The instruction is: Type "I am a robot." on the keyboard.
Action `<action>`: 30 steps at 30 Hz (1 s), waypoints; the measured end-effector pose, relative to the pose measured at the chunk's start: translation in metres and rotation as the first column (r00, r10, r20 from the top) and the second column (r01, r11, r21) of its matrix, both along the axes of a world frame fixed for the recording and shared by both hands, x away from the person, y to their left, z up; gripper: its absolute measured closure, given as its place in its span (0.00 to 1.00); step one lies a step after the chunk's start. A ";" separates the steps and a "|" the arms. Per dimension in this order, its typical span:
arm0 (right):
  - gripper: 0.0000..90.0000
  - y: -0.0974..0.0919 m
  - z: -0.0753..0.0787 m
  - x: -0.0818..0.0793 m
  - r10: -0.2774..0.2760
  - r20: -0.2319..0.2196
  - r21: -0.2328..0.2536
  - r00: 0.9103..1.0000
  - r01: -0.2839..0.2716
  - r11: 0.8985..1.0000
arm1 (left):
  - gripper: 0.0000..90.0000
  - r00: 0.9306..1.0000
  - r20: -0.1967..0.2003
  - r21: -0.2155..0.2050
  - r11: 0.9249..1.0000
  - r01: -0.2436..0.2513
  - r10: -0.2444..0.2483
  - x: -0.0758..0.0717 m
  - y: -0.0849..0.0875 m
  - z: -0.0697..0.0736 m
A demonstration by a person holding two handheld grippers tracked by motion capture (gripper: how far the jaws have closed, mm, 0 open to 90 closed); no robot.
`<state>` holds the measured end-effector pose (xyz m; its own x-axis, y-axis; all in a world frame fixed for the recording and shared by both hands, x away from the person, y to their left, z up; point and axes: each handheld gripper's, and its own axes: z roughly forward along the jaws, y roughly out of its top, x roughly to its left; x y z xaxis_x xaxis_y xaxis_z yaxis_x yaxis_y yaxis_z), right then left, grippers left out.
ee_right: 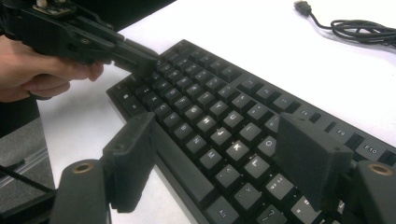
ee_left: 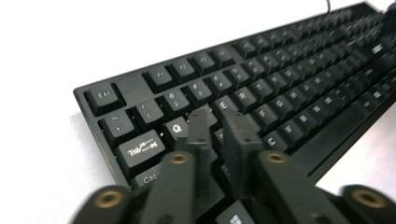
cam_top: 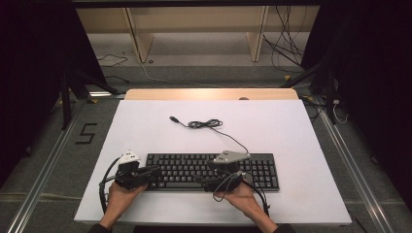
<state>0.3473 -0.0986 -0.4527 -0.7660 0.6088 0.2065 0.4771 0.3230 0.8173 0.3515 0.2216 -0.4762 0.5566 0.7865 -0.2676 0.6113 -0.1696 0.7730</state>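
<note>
**White table, black keyboard, two grippers**

White is the big table (cam_top: 145,126). The black keyboard (cam_top: 194,167) lies flat on it, toward 6 o'clock, near the person. Its thin cable (cam_top: 206,124) curls at 12 o'clock from the keyboard.

The left gripper (ee_left: 215,123) is at 9 o'clock, over the keys at the keyboard's left end. Its jaws stand a little apart and pinch nothing.

The right gripper (ee_right: 219,154) is at 4 o'clock, above the keys. Its jaws are spread wide, with nothing between them.
</note>
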 end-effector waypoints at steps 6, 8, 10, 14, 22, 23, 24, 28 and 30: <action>0.39 0.001 -0.001 0.001 0.004 -0.001 -0.002 1.000 -0.004 1.000 | 0.60 0.999 0.029 -0.048 0.998 0.035 -0.034 -0.009 0.000 0.007; 0.43 0.002 -0.002 0.001 0.008 0.001 -0.002 1.000 -0.008 1.000 | 0.54 0.998 0.039 -0.059 0.997 0.044 -0.042 -0.012 0.000 0.009; 0.49 0.002 -0.003 0.001 0.012 -0.001 -0.006 1.000 -0.012 1.000 | 0.50 0.998 0.049 -0.072 0.996 0.051 -0.047 -0.015 -0.001 0.010; 0.63 0.003 -0.004 0.002 0.008 0.004 -0.011 1.000 -0.008 1.000 | 0.43 0.995 0.071 -0.085 0.994 0.071 -0.065 -0.018 -0.003 0.011; 0.85 0.008 -0.007 0.005 0.021 -0.003 -0.032 1.000 -0.021 0.999 | 0.37 0.992 0.101 -0.089 0.993 0.083 -0.074 -0.020 -0.005 0.013; 0.88 0.009 -0.007 0.006 0.020 -0.008 -0.036 1.000 -0.020 0.999 | 0.37 0.992 0.102 -0.091 0.992 0.083 -0.073 -0.021 -0.005 0.013; 0.90 0.010 -0.008 0.006 0.022 -0.011 -0.040 1.000 -0.023 0.999 | 0.36 0.992 0.102 -0.088 0.993 0.084 -0.075 -0.021 -0.004 0.013; 0.98 0.014 -0.010 0.008 0.024 -0.015 -0.056 1.000 -0.024 0.998 | 0.35 0.992 0.102 -0.090 0.993 0.080 -0.071 -0.020 -0.005 0.013; 1.00 0.015 -0.011 0.009 0.022 -0.020 -0.064 1.000 -0.023 0.998 | 0.35 0.992 0.102 -0.089 0.993 0.081 -0.072 -0.020 -0.005 0.013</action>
<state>0.3559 -0.0835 -0.4642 -0.7760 0.6039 0.1819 0.4843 0.3858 0.7853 0.3311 0.2168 -0.4635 0.6416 0.7148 -0.2781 0.5193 -0.1379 0.8434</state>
